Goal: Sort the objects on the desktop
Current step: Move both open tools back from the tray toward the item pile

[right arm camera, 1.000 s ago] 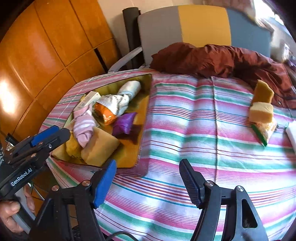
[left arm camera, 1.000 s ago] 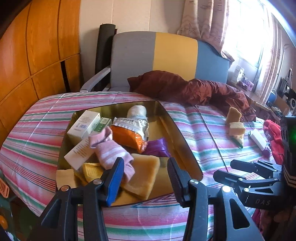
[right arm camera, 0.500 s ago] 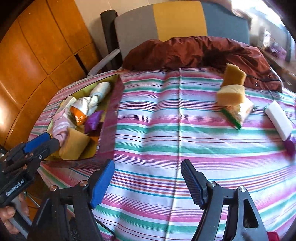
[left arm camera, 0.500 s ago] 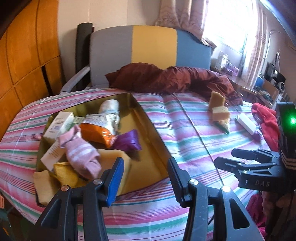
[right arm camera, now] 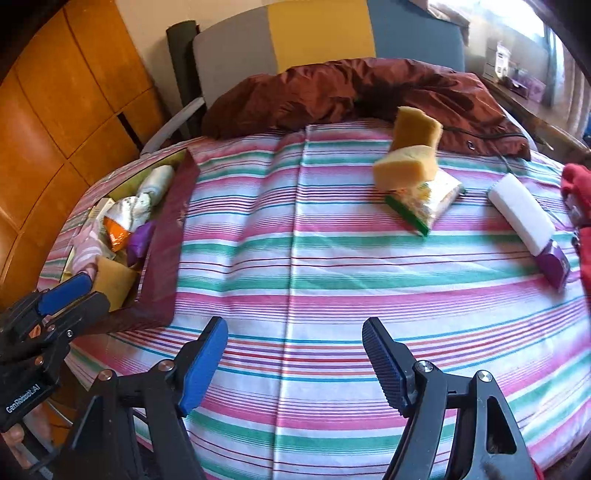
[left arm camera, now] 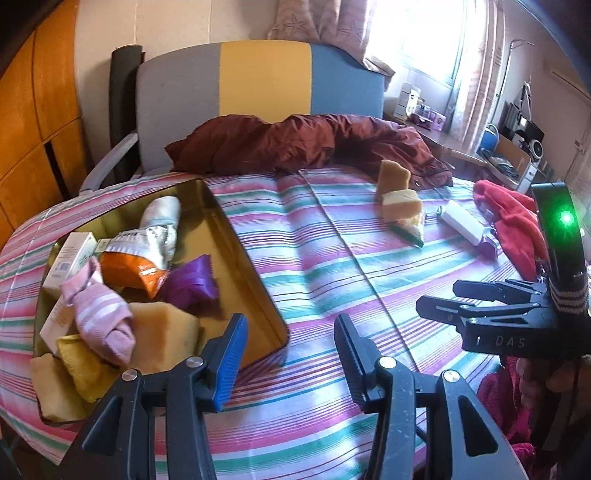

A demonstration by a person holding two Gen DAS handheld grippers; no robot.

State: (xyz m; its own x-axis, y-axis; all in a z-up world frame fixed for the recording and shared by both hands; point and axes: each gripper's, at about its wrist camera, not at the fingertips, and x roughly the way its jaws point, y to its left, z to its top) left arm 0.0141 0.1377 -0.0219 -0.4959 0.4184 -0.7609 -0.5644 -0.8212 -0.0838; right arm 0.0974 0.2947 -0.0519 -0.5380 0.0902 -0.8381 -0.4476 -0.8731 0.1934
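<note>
Tray (left arm camera: pixel 255 273) at left was part-filled | sponges (right arm camera: pixel 406 170), snack packet (right arm camera: pixel 432 203), white box (right arm camera: pixel 521 214) were left far right | both tongs, left gripper (left arm camera: pixel 288 347) and right gripper (right arm camera: pixel 295 365), were held open, empty, the right's jaws just widened.

- A home room: an armchair (left arm camera: pixel 258 92) behind the striped tablecloth (left arm camera: pixel 332 258).
- Curtains (left arm camera: pixel 321 26) above the armchair; wooden cupboards (right arm camera: pixel 74 92) beside it.

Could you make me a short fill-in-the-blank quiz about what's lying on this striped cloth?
1. The purple wrapper lies inside the gold ____.
2. Two yellow sponges sit on a snack packet with a ____ edge.
3. The white box has a ____ end.
4. Nothing is between the right gripper's jaws, which are ____.

Missing words: tray; green; purple; open
</note>
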